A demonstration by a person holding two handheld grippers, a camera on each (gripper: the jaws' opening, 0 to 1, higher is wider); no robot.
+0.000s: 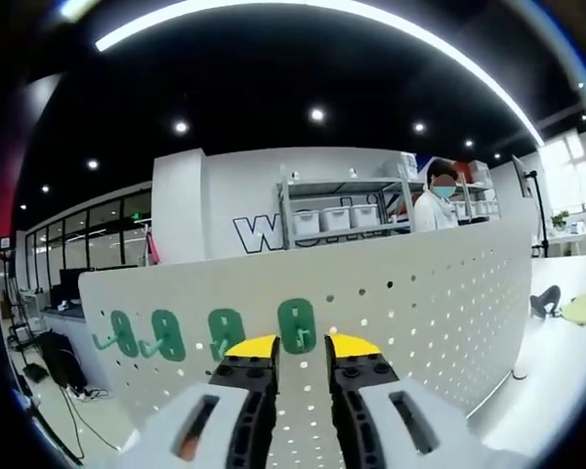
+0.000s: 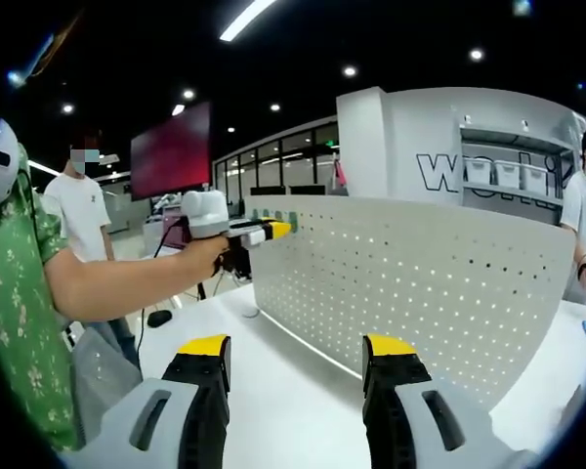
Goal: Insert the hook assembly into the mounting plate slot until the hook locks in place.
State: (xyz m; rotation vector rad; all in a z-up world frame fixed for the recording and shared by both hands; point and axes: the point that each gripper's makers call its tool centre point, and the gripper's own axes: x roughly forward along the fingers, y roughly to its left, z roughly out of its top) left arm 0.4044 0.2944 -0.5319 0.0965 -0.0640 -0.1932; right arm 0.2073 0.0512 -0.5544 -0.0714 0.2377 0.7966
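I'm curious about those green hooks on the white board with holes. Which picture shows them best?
The left gripper view: four green hooks face the camera in a row on the pegboard, just beyond the left gripper. The right gripper view catches only a green sliver at the board's far top corner.

A pegboard (image 1: 420, 293) stands upright on the worktop (image 2: 273, 391). Four hooks (image 1: 296, 326) hang side by side on it, before the left tongs (image 1: 301, 350). Shelving (image 1: 342, 210) stands behind.

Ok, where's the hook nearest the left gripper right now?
In the left gripper view, the rightmost green hook sits on the white pegboard, just beyond the left gripper, right of three others.
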